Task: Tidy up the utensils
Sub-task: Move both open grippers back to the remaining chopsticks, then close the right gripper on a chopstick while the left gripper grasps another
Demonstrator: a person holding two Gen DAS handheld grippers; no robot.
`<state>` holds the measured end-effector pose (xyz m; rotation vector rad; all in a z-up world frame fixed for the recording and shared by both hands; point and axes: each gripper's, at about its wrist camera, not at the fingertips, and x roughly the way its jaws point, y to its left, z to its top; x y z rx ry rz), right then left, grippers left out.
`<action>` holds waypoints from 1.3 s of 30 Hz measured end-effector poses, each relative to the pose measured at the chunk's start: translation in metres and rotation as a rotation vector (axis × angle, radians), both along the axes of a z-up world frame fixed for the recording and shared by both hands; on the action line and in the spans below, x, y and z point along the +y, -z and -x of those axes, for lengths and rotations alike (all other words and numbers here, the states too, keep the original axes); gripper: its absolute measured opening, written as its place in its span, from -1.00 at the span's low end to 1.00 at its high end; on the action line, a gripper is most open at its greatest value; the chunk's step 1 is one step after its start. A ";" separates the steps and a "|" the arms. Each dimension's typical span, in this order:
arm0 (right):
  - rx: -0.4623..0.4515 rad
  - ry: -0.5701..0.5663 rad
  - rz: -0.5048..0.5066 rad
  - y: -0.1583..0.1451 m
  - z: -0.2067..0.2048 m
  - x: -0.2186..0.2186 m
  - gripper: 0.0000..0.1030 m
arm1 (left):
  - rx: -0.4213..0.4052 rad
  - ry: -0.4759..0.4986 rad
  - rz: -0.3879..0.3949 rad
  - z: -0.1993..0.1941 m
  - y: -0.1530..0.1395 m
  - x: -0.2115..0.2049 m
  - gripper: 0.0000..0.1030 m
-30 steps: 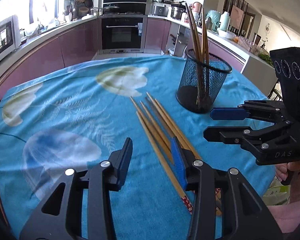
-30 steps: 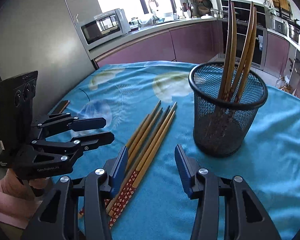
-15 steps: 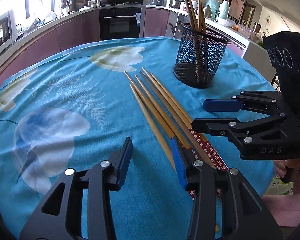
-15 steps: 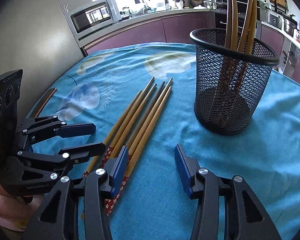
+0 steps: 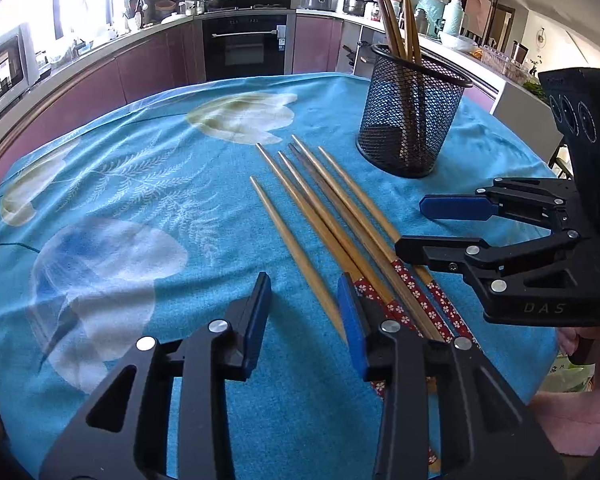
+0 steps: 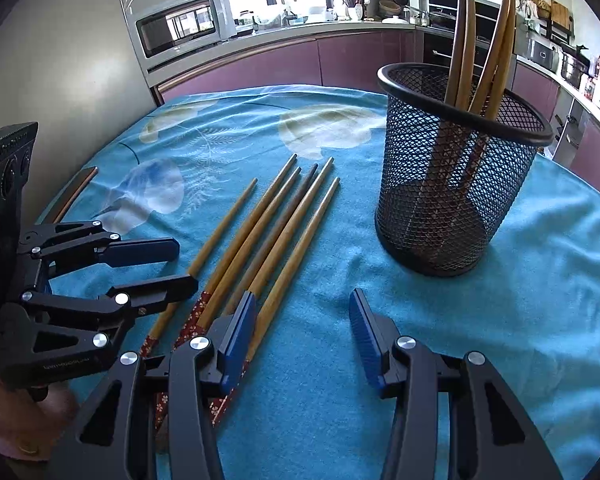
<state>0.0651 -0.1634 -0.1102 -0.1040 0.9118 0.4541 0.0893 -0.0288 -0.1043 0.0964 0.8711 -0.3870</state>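
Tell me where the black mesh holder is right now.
The black mesh holder stands upright on the blue tablecloth, right of the loose chopsticks in the right wrist view, with several chopsticks inside.

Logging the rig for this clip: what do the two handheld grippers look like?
Both the left gripper and right gripper are matt black linkage frames with silver rivets and blue ribbed pads. White lettering marks each body, and round lenses sit in a black box on top. No cables or sleeves show.
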 end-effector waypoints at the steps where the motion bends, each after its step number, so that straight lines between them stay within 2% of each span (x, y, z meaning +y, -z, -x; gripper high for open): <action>1: -0.003 -0.001 0.008 0.000 0.000 0.001 -0.13 | 0.001 -0.001 -0.001 -0.001 0.000 0.000 -0.39; 8: -0.004 0.001 0.022 0.001 -0.003 0.003 -0.21 | 0.015 -0.012 0.014 -0.008 0.000 0.005 -0.52; 18: -0.013 0.016 0.022 0.002 -0.011 0.006 -0.32 | 0.022 -0.031 0.023 -0.012 0.001 0.006 -0.56; 19: -0.015 0.021 0.021 0.002 -0.012 0.006 -0.38 | 0.023 -0.032 0.026 -0.013 0.001 0.006 -0.56; 21: -0.009 0.032 0.006 0.002 -0.015 0.003 -0.47 | 0.026 -0.032 0.035 -0.015 0.000 0.007 -0.57; 25: 0.007 0.058 -0.028 0.002 -0.019 -0.005 -0.75 | 0.032 -0.044 0.046 -0.017 0.001 0.010 -0.72; 29: 0.028 0.079 -0.080 0.003 -0.020 -0.013 -0.87 | 0.038 -0.060 0.057 -0.018 0.000 0.011 -0.76; 33: 0.041 0.085 -0.123 0.002 -0.019 -0.019 -0.88 | 0.044 -0.079 0.081 -0.016 -0.002 0.016 -0.83; 35: 0.040 0.079 -0.138 0.001 -0.016 -0.021 -0.88 | 0.039 -0.075 0.088 -0.014 -0.005 0.017 -0.98; 39: 0.032 0.038 -0.169 -0.005 -0.010 -0.020 -0.88 | 0.034 -0.035 0.126 -0.009 -0.011 0.015 -0.98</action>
